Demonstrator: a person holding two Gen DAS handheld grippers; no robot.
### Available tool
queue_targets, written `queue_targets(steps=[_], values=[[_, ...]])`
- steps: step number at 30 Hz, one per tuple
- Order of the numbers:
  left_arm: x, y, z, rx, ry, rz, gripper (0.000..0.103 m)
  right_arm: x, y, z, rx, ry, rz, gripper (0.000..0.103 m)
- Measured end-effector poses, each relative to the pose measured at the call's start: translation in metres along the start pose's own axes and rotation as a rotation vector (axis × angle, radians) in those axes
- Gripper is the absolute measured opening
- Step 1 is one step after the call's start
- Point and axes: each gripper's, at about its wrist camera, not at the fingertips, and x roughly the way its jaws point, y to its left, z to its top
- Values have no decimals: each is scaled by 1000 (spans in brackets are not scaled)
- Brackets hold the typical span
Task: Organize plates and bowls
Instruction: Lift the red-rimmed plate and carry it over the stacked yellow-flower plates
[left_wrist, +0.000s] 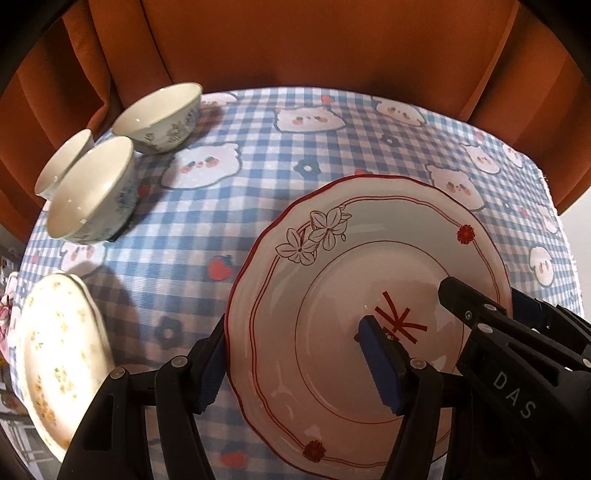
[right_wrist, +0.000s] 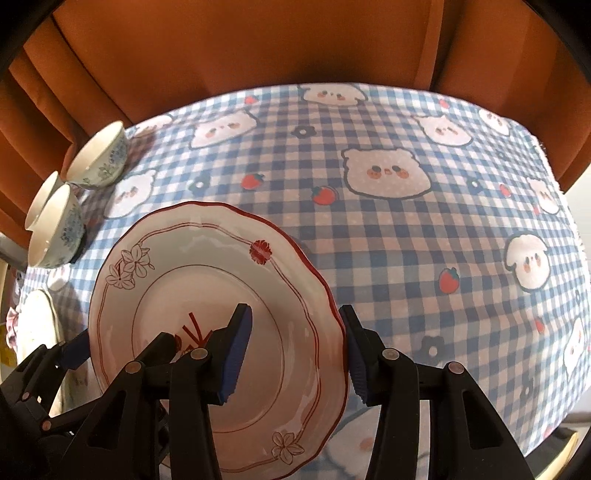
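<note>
**Red-rimmed plate in both tools; sorting barely begun**

Left tool (left_wrist: 295, 362) and right tool (right_wrist: 295, 354) each straddle an edge of the red-rimmed plate (left_wrist: 332, 258), apparently clamped. Beyond it three bowls (left_wrist: 92, 195) sit unstacked; floral plate (left_wrist: 55, 354) lies apart, left.

A round white ceramic plate with a scalloped red rim (right_wrist: 207, 295) is straddled at its right edge by the right gripper (right_wrist: 295, 354), one blue pad above the plate and one outside the rim. The left gripper (right_wrist: 122, 343) is seen at its left edge. Three white bowls with blue flowers (right_wrist: 59, 229) are grouped at the far left of the blue checked tablecloth (right_wrist: 424, 258).
</note>
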Motion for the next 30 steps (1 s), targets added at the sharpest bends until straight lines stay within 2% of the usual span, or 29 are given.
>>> queue_targets(steps=[17,23,30], values=[[-65,105,-24,68,-98,-28,67,-61,110,-31,61,-103,-30,52],[-75,141,-35,67,-115,-29,67,-70,151,-43,62,-123,-35,52],[-74,189,-50,40,-100,-17,67,-67,200,-55,41,-115,-25,52]])
